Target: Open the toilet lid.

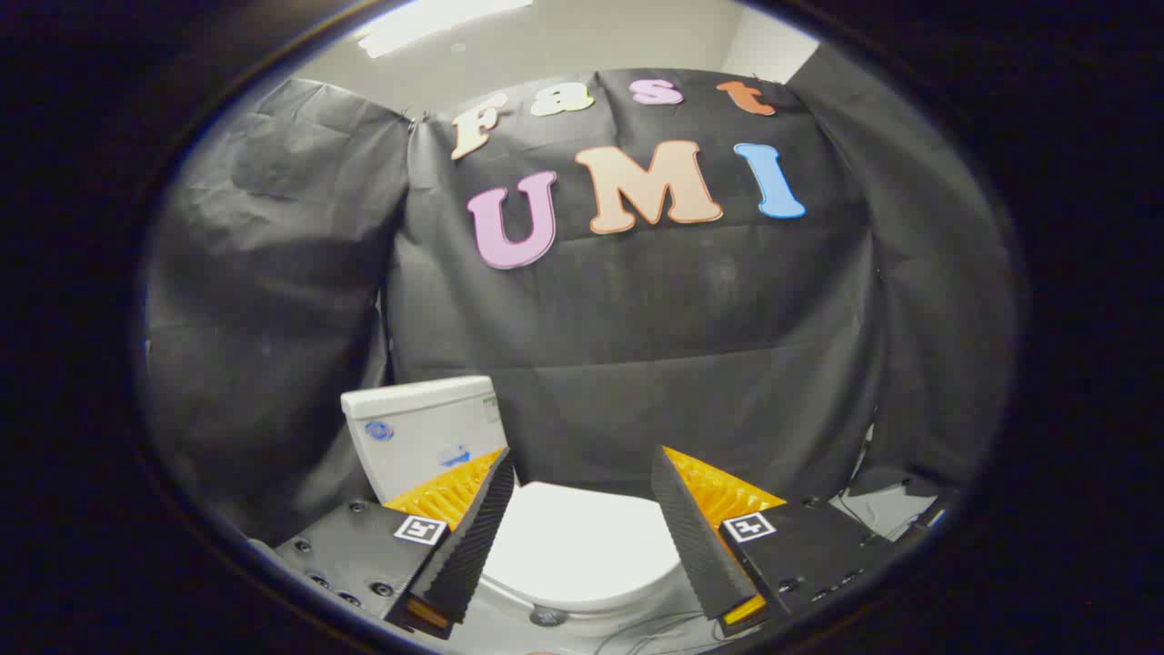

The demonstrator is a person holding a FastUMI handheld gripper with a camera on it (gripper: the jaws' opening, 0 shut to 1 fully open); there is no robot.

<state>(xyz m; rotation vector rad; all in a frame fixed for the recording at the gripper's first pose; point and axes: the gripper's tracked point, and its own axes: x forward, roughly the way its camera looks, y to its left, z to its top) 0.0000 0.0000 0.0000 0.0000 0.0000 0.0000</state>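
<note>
White toilet lid (pixel 582 546) is down flat on the bowl, sitting between and just beyond the fingers (pixel 473 537). Cistern (pixel 423 432) stands upright behind it, partly hidden by the left finger, black cloth wall (pixel 637 364) at the back. Some thin cables (pixel 655 628) on the floor near the bowl's front, and a small round fitting (pixel 548 617) just below the lid's front edge.

Gripper (pixel 582 546) is wide open, holding nothing. Fingers are spread about as wide as the lid looks from here, both apart from it, hovering above.

Step in hand, as I read it: approach, lid not yet touched.

How I'd do it:
- Drop toward the front lip of the lid, the edge nearest the fingers. That's the far end from the hinge, so least effort to lift.
- Don't try to clamp across the lid, it's too wide. Hook one finger under the front lip, or pinch the lip top-and-bottom if there's a gap.
- Can't tell from this view whether there's a gap between lid and seat. Risk of catching the seat too, so go in shallow.
- Lift along an arc back toward the cistern, not straight up. Glossy plastic, expect slip.
- Ease it against the cistern, don't let it slam.
- Stay clear of the cables.
</note>
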